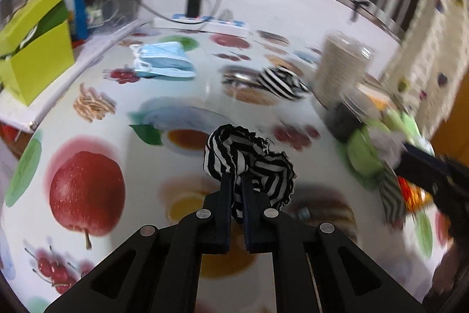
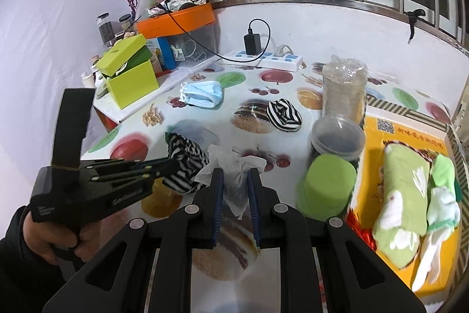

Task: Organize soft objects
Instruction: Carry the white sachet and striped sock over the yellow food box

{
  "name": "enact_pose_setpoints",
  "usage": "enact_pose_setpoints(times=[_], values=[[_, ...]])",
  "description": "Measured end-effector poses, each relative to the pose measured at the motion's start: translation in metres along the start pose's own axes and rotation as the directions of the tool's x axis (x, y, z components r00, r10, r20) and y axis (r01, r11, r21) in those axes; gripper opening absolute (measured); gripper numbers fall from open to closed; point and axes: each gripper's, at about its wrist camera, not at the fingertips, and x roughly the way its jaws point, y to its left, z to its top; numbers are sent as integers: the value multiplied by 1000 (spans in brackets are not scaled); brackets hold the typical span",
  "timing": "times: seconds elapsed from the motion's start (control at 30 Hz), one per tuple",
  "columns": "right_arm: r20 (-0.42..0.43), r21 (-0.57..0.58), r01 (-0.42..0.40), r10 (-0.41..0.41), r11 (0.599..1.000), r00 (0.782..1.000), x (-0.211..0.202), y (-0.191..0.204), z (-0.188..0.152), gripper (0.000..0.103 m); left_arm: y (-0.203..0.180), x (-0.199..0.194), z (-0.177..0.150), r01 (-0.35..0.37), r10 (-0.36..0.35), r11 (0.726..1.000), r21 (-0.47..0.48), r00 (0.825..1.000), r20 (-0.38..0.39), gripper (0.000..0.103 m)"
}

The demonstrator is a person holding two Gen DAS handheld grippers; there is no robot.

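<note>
Left gripper (image 1: 236,181): clamped on striped sock (image 1: 249,163) | right gripper (image 2: 236,181): clamped on tissue (image 2: 234,166) | stowed: green socks (image 2: 404,195) in yellow box (image 2: 381,143) | remaining: second striped sock (image 2: 283,115), mask (image 2: 202,93) on counter (image 2: 293,90)

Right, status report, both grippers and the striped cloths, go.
Left gripper shut on striped cloth. Right gripper shut on crumpled tissue. Second striped cloth loose on table. Green cup stands before yellow box.

A glossy printed tablecloth (image 2: 293,96) was seen under a striped knit sock (image 1: 249,163), crumpled tissue paper (image 2: 234,166), matt black plastic grippers (image 1: 237,181) and a clear plastic jar (image 2: 344,87).
</note>
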Motion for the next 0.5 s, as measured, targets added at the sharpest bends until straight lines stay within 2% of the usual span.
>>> enact_pose_setpoints(times=[0.1, 0.13, 0.23, 0.37, 0.5], values=[[1, 5, 1, -1, 1000, 1000, -5, -1, -5, 17, -11, -9, -11, 22, -21, 996, 82, 1000, -10, 7], [1, 8, 2, -2, 1000, 1000, -6, -2, -6, 17, -12, -11, -13, 28, -27, 995, 91, 1000, -11, 13], [1, 13, 3, -3, 1000, 1000, -9, -3, -9, 17, -15, -15, -16, 48, -48, 994, 101, 999, 2, 40], [6, 15, 11, -11, 1000, 1000, -13, -4, -10, 17, -16, -15, -15, 71, -73, 994, 88, 997, 13, 50], [9, 21, 24, -24, 1000, 1000, -16, -7, -11, 17, -21, -8, -16, 72, -72, 994, 82, 997, 0, 55]])
